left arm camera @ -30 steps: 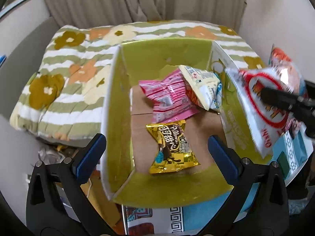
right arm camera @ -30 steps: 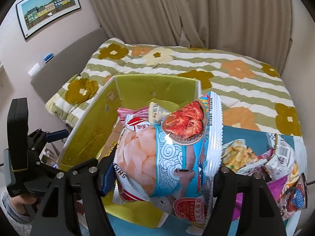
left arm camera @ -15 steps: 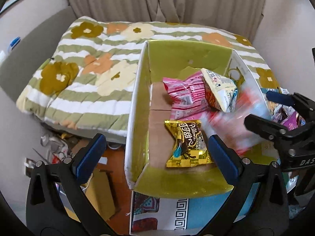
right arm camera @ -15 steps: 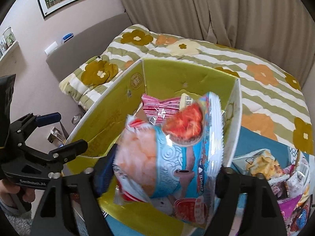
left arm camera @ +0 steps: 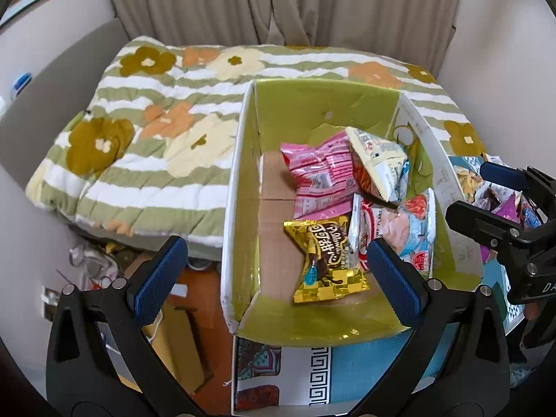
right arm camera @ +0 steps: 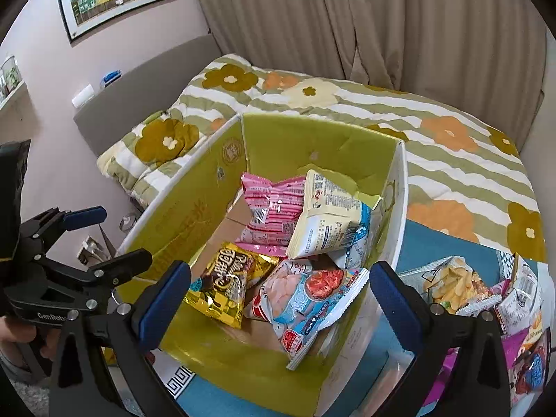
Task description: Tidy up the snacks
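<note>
Right hand-held gripper (right arm camera: 278, 299) jaws have just been opening, now spread wide, nothing between them. Shrimp chip bag (right arm camera: 305, 295) has dropped into the green box (right arm camera: 194, 208), resting beside the gold packet (right arm camera: 222, 285). Left hand-held gripper (left arm camera: 274, 271) spread, empty. More snacks (right arm camera: 486, 295) wait on the surface.

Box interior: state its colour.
Yellow-green walls on the box, with a brown cardboard floor; clearest in the right wrist view.

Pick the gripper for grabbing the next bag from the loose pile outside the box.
Right. The pile lies just beside the right gripper, which is open with nothing between its jaws. The left gripper, also open, sits at the box's far side from the pile.
</note>
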Demonstrator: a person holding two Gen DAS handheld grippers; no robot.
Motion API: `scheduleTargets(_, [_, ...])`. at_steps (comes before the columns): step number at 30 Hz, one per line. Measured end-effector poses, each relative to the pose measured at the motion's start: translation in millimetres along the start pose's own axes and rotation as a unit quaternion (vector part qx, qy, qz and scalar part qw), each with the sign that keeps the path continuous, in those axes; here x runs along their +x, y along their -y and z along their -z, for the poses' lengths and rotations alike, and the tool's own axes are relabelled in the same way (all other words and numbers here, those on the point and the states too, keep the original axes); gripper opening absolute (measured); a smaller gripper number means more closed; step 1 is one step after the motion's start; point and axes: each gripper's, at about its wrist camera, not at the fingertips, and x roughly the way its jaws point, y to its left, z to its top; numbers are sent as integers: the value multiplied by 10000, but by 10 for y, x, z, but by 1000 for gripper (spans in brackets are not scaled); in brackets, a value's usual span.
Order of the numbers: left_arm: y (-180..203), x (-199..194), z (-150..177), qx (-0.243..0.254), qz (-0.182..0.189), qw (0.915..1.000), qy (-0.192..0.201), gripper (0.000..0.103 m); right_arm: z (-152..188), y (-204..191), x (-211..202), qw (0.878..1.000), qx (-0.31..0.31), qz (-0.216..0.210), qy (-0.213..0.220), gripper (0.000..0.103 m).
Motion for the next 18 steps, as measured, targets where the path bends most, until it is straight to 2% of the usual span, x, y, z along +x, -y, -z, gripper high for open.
scheduleTargets(10, [86, -247, -138, 325, 219, 9988, 284, 102, -3, -50, -365, 9978, 344, 451, 340, 103])
scheduleTargets(18, [540, -418, -165, 804, 773, 9925, 505, 102, 163, 139, -831, 9896, 829, 1002, 622, 103])
